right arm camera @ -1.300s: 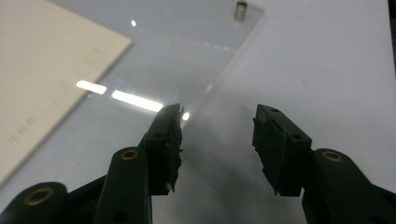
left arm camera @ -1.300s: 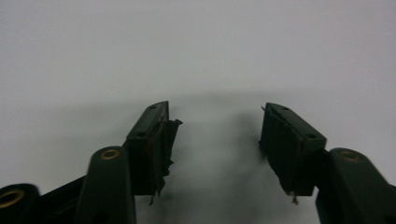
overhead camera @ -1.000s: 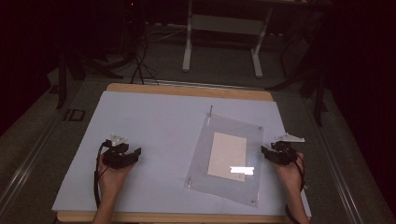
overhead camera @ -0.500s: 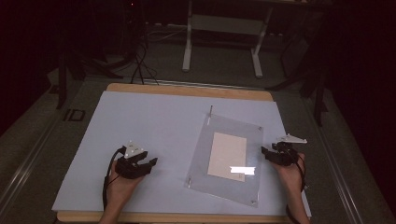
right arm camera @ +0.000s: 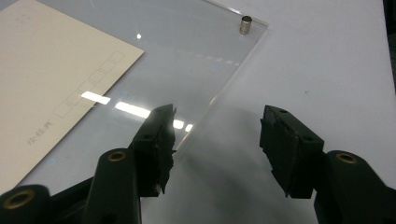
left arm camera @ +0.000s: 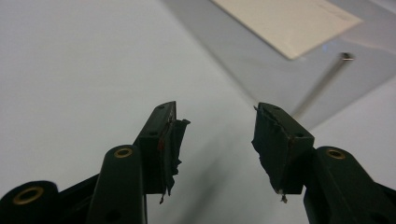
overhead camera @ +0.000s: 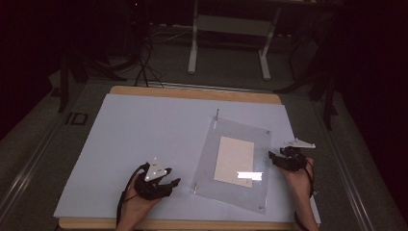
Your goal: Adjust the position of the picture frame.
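the left gripper hangs low over the pale tabletop, jaws apart at a middling gap with bare surface between them. its jaws have just been closing somewhat, and nothing lies between them. in the left gripper view the near corner of the clear acrylic sheet lies just ahead of the jaws and to their right, with a slim metal pin standing at that corner beyond the right jaw. the cream card lies farther ahead, past the pin.

the right gripper sits just beside the sheet's right edge, jaws spread wide and holding nothing. its jaws have just been opening, with only the sheet's edge running between them. in the right gripper view the left jaw overlaps the sheet, the right jaw stands over bare tabletop, and the edge passes up between them. a short metal stud stands at the sheet's far corner, ahead of the gap. the card, printed with a row of small boxes, lies under the sheet ahead and to the left of the left jaw. whether the left jaw touches the sheet cannot be told.
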### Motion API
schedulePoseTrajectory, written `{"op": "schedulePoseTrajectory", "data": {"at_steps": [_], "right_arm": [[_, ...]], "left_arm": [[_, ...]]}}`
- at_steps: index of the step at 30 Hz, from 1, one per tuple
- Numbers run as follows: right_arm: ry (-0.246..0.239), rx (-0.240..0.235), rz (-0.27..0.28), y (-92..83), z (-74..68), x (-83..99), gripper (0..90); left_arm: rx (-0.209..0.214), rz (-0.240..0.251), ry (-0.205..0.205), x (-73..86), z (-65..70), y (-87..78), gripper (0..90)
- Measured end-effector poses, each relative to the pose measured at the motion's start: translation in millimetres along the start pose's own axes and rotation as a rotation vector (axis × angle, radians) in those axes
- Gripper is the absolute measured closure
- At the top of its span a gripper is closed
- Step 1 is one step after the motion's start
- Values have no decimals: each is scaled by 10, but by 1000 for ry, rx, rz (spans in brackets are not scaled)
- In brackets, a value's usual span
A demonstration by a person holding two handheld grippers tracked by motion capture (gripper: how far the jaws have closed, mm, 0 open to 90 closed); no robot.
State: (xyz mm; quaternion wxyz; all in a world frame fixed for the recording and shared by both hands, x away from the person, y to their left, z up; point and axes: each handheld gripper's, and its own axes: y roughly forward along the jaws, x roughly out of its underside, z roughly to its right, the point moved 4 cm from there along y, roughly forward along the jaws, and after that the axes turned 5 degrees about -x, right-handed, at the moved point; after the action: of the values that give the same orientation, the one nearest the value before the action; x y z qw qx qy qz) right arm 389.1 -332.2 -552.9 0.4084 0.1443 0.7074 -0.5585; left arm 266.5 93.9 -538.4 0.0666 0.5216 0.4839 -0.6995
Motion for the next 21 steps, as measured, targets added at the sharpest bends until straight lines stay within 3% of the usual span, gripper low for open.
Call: {"op": "schedulePoseTrajectory", "data": {"at_steps": [1, 3, 8, 17, 21], "right_arm": [[0, -1, 0, 2, -2, 0, 442], [0, -2, -1, 4, -4, 1, 441], [0, -2, 3, 2, -7, 0, 441], [-21, -21, 49, -10, -98, -95, 464], [-33, -49, 65, -3, -159, -172, 489]], "left_arm": [[0, 0, 0, 0, 0, 0, 512], [49, -1, 25, -14, 137, 56, 517], [83, -15, 88, -35, 320, 130, 531], [123, -25, 88, -81, 468, 322, 609], [135, -32, 77, -94, 505, 421, 685]]}}
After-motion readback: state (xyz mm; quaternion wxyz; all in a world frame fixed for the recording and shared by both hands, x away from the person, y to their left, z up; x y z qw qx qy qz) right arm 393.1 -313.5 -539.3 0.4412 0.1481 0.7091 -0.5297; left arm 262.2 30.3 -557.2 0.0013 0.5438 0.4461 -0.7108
